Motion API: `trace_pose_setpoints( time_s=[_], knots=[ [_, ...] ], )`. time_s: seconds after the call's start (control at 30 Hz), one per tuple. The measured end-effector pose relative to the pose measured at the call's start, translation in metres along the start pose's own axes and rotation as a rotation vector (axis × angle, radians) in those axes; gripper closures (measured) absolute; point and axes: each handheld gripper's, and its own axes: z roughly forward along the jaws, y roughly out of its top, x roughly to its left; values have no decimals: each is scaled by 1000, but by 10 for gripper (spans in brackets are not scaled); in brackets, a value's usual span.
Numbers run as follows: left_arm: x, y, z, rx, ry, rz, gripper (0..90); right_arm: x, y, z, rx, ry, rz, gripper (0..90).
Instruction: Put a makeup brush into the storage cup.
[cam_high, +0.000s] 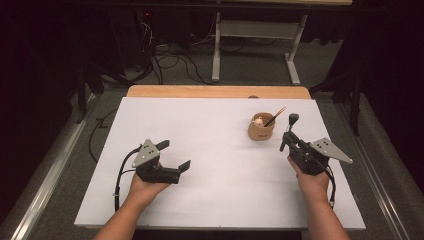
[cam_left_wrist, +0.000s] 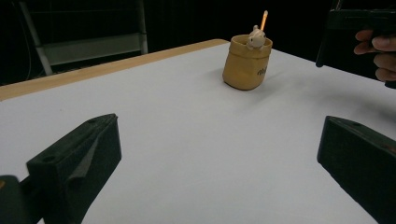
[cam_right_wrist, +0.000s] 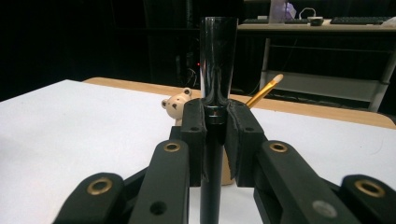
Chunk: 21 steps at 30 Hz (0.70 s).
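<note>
Right claw (cam_high: 289, 134): jaws clamped on the shaft of a black brush (cam_right_wrist: 217, 70), held upright above the counter (cam_high: 210, 150).
Brush position: just beside the tan cup (cam_high: 261, 129), on its right in the high view.
Cup contents: bear figure (cam_right_wrist: 177, 103), orange-handled brush (cam_right_wrist: 265, 89).
Left claw (cam_high: 175, 155): jaws wide apart, empty, well apart from the cup.

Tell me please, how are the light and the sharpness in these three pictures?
High view: the white table is evenly lit and the surroundings fall into darkness. Left gripper view: the near black jaws are soft, the tan cup sharper, with a faint shadow beside it. Right gripper view: the glossy black brush in the right gripper shows bright streaks of glare, and the bear figure behind is slightly blurred.
</note>
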Motion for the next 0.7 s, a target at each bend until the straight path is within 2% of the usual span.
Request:
trace_pose_setpoints(
  time_s=[0.2,0.3,0.4,0.7],
  knots=[
    [2,-1,1,6,-5,-3,9,2,-2,8,23,-4,-17,810],
    [2,-1,0,1,-6,-6,11,2,1,13,19,0,1,810],
    [1,-1,0,-1,-10,-2,14,3,7,17,11,6,19,811],
    [0,-1,1,-3,-10,0,15,5,28,29,-3,-2,-10,811]
  ],
)
